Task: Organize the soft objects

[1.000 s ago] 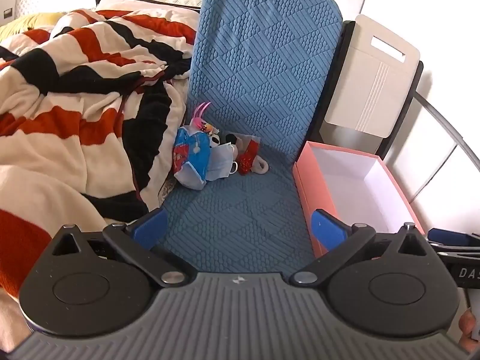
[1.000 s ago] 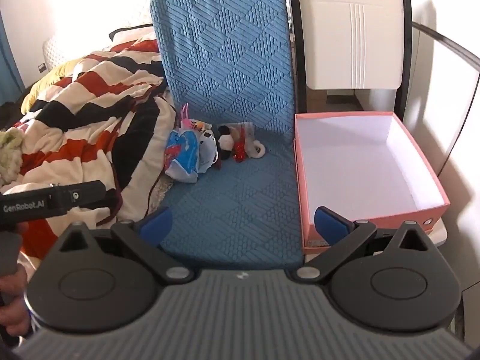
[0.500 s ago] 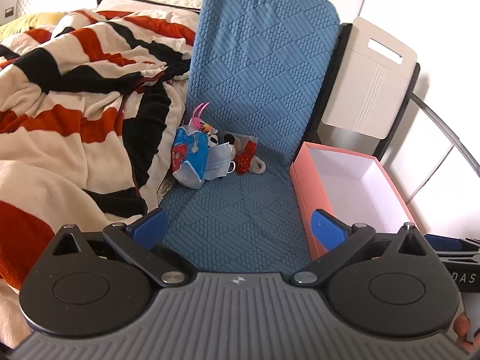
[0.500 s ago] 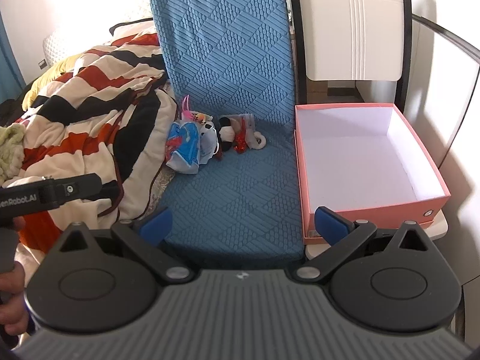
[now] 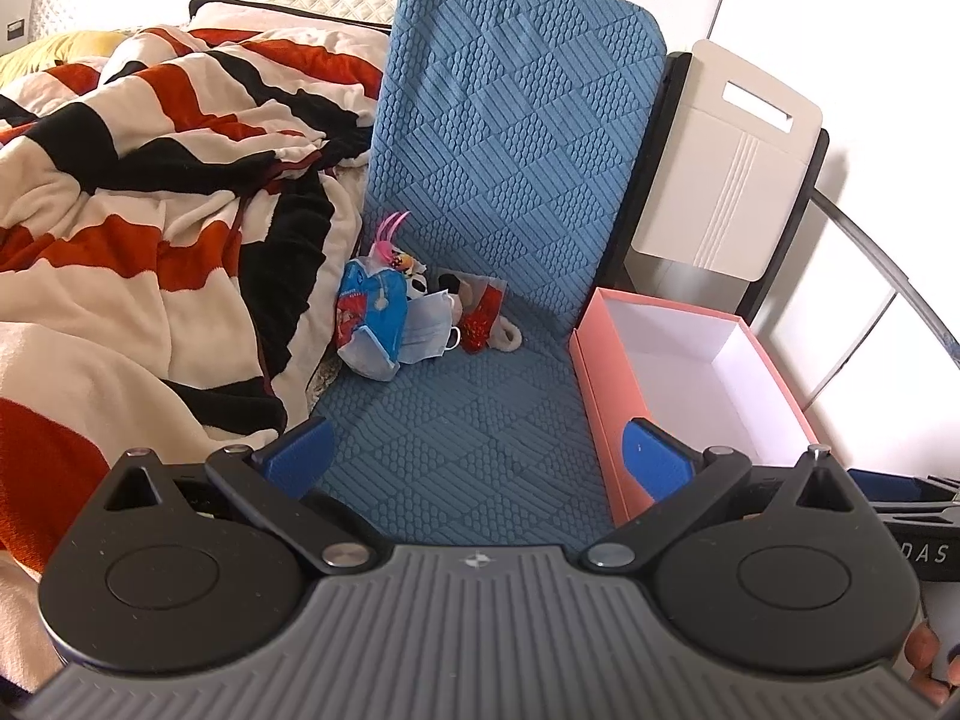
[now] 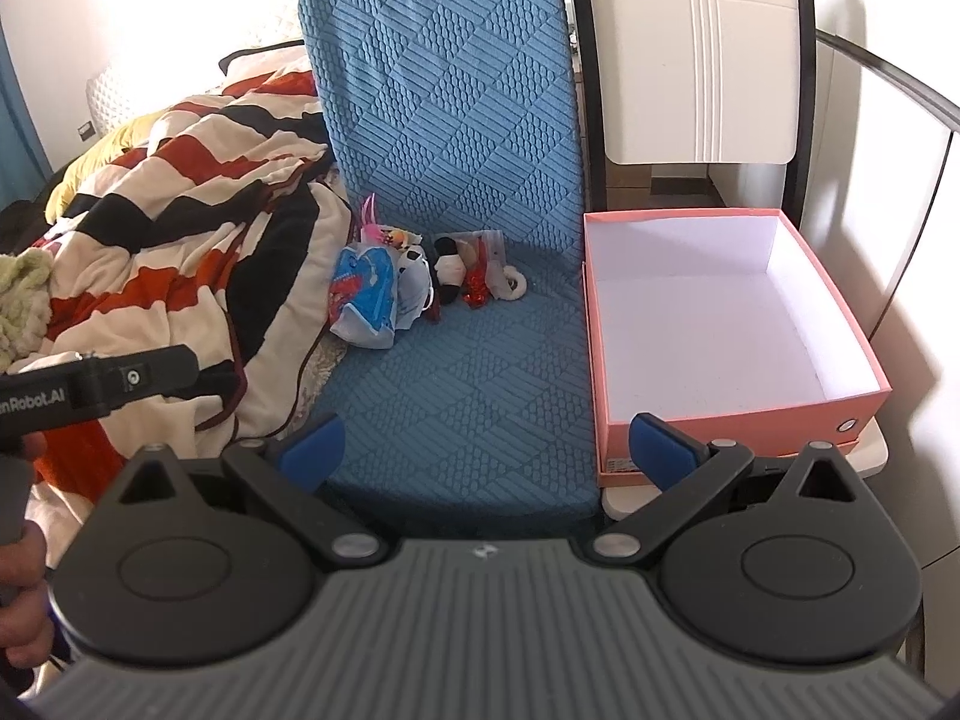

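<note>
Hovering short of the blue cushion's front edge, the left gripper [image 5: 474, 456] and the right gripper [image 6: 489, 441] are both held with jaws spread wide and nothing between them. No soft object has yet been picked up, so the step in hand is judged to be the approach before a first grasp.

Nearest the grippers, the front half of the blue cushion [image 6: 468, 384] is bare. Along its right edge, touching or just beside it, a pink box [image 6: 738, 414] with a white inside is seen standing open and holding nothing; it is rested on a pale surface whose kind cannot be told. Along the cushion's left edge a striped blanket [image 5: 150, 222] is heaped on the bed.

Farther back, at the rear left corner of the seat where the upright backrest [image 5: 516, 138] rises, the soft objects are gathered in a small pile [image 6: 414, 285]. A blue and red printed pouch [image 5: 369, 318] lies at the pile's left, against the blanket; a pale blue face mask [image 5: 429, 327] is pressed to its right side. A small black and white plush toy [image 6: 447, 267], a red piece and a fluffy white ring [image 6: 513, 285] are spread toward the right. Behind the backrest a cream chair back [image 6: 696, 54] is seen.

The next move is judged to call for a forward reach across the bare seat, the open jaws being lowered around one item at the pile's edge. The white ring, being nearest the box, looks the easiest first pick.
</note>
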